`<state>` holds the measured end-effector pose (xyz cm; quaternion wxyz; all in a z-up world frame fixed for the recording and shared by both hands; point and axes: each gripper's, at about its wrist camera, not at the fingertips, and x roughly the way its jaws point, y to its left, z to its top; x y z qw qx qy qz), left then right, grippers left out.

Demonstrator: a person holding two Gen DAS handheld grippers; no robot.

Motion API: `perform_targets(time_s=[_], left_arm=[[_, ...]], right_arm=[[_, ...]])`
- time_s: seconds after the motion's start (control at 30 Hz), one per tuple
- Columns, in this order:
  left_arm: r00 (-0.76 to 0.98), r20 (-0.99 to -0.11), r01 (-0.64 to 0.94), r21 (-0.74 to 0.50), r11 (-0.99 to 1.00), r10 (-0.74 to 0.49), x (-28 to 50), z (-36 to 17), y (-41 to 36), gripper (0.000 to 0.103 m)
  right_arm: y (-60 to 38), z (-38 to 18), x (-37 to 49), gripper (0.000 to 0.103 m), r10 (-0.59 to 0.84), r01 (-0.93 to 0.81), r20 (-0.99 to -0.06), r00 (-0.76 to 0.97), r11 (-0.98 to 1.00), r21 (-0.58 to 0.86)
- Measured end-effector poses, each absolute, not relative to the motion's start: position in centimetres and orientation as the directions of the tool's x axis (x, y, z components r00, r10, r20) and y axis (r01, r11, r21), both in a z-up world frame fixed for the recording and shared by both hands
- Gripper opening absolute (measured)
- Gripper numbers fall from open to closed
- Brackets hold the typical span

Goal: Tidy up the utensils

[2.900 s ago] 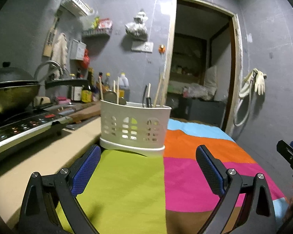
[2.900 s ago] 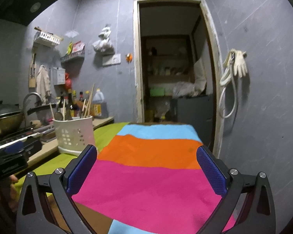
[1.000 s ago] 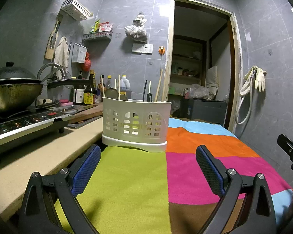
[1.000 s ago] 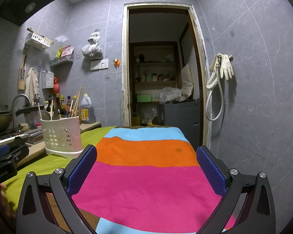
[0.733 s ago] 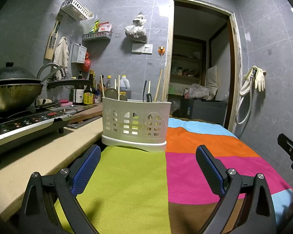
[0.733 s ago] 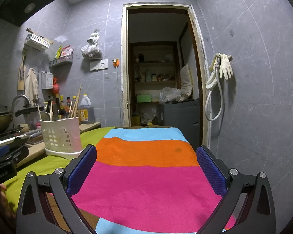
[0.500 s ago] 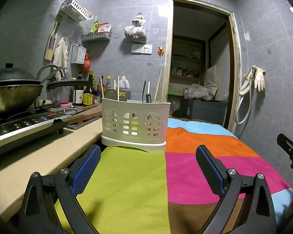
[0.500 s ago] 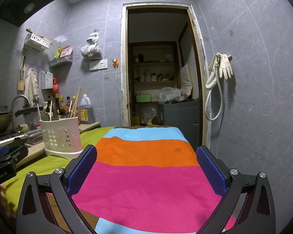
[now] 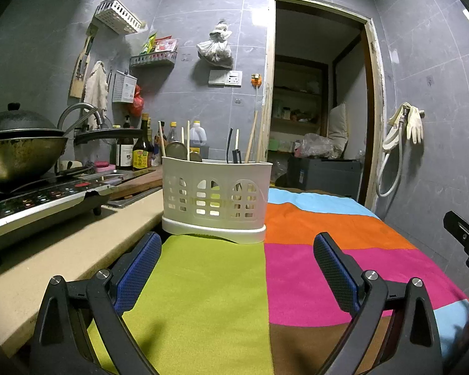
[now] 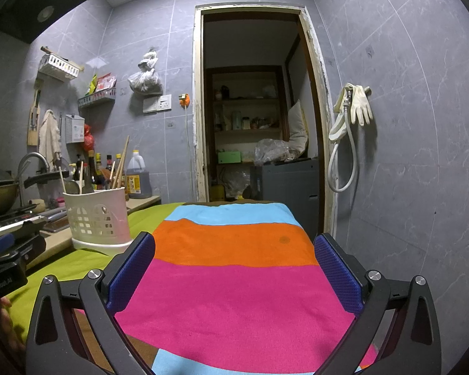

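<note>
A: Utensils sorted?

B: Looks abt done. White caddy (image 9: 216,198) w/ slotted sides stands upright at far edge of the striped cloth (image 9: 297,268), next to the counter (image 9: 78,243). Chopsticks (image 9: 252,137) & a spoon poke out the top. No loose ones on cloth.

A: Grippers?

B: Left gripper (image 9: 237,267) & right gripper (image 10: 234,268) both spread wide, holding nothing, short of caddy.

Left wrist view: low over the striped cloth (image 9: 222,297), facing the white utensil basket (image 9: 217,201) close ahead, stove (image 9: 37,200) and worktop (image 9: 78,247) to the left. Right wrist view: also low over the cloth, further right, facing the doorway (image 10: 253,118), basket far off at left. Shared by both: basket, cloth, doorway, hanging gloves (image 10: 356,106), back wall shelves.
</note>
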<state>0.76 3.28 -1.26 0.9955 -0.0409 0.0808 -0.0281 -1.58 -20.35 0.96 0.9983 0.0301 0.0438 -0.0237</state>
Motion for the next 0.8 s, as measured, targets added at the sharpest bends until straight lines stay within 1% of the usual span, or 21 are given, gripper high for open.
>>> perform_targets(time_s=[0.8], left_arm=[[0.984, -0.166, 0.055, -0.084, 0.995, -0.068, 0.83, -1.41, 3.34, 0.096]], right_arm=[[-20.35, 0.92, -1.62, 0.103, -0.045, 0.051, -0.091, 0.995, 0.997, 0.061]])
